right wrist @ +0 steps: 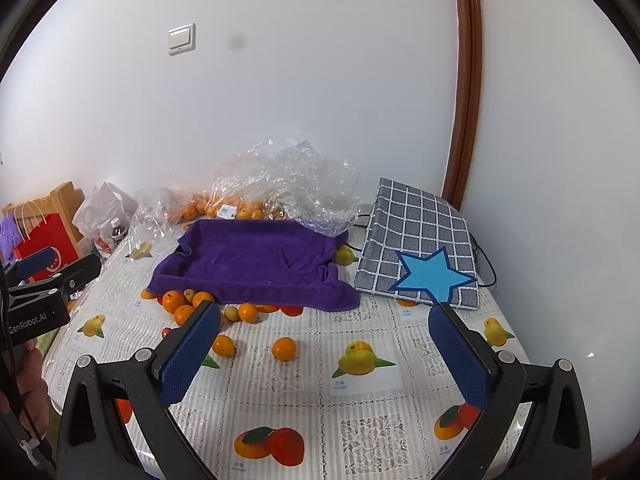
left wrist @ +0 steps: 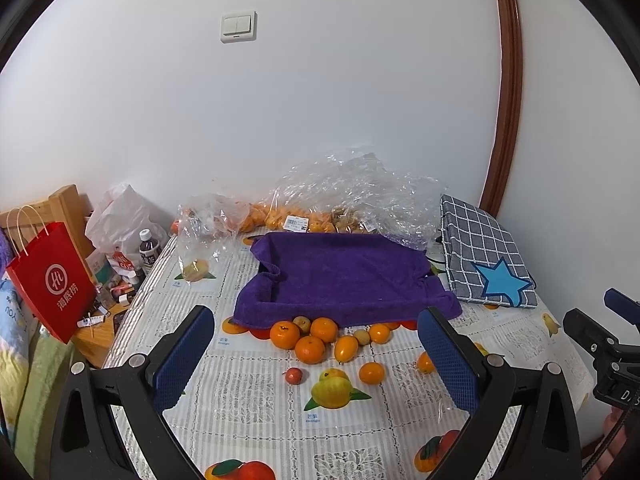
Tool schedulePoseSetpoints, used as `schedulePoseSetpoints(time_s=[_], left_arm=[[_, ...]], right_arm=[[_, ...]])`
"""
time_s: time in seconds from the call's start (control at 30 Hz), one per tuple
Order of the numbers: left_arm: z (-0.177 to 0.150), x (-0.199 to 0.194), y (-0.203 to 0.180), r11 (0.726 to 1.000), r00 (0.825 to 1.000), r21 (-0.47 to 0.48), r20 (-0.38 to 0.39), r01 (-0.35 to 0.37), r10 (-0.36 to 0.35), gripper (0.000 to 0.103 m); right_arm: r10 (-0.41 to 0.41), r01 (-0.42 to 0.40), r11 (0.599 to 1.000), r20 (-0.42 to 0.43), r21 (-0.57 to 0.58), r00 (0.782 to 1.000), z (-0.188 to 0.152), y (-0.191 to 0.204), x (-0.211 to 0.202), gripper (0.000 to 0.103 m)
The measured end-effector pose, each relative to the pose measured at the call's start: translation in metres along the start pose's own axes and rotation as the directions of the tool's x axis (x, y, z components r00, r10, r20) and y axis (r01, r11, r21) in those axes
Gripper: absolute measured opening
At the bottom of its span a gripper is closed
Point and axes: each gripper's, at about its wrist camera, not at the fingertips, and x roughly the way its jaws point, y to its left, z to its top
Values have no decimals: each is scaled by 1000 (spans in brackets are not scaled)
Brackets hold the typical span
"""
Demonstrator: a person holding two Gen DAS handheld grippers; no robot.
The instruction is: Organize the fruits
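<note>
Several loose oranges (left wrist: 310, 349) lie in a cluster on the table in front of a purple towel-lined tray (left wrist: 340, 276), with a small red fruit (left wrist: 294, 376) and a lone orange (left wrist: 371, 373) nearer me. In the right wrist view the cluster (right wrist: 184, 314) sits at the left, and a lone orange (right wrist: 284, 348) lies mid-table before the tray (right wrist: 256, 264). My left gripper (left wrist: 316, 356) is open and empty above the table, short of the fruit. My right gripper (right wrist: 324, 346) is open and empty, to the right of the cluster.
Clear plastic bags (left wrist: 344, 196) with more oranges lie against the wall behind the tray. A checked pouch with a blue star (left wrist: 484, 252) sits at the right. A red paper bag (left wrist: 50, 280) and bottles stand off the table's left edge. The tablecloth (left wrist: 248, 400) has printed fruit pictures.
</note>
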Motion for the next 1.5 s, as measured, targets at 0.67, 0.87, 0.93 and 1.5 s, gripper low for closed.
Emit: schedulePoseSetpoints(time_s=[0.67, 0.87, 0.93, 1.5], left_arm=[[-6, -3, -4, 999, 999, 6, 4, 31, -31, 103], [-7, -4, -4, 999, 999, 7, 6, 32, -32, 103], [-8, -4, -4, 1000, 1000, 7, 6, 30, -30, 103], [-8, -2, 0, 1000, 1000, 5, 1, 22, -22, 103]], right_arm=[[-5, 5, 1000, 10, -12, 1000, -2, 5, -2, 102], [-4, 4, 1000, 14, -17, 1000, -2, 7, -3, 102], [-4, 5, 1000, 17, -20, 1000, -3, 7, -4, 102], [3, -2, 999, 25, -35, 1000, -5, 11, -8, 102]])
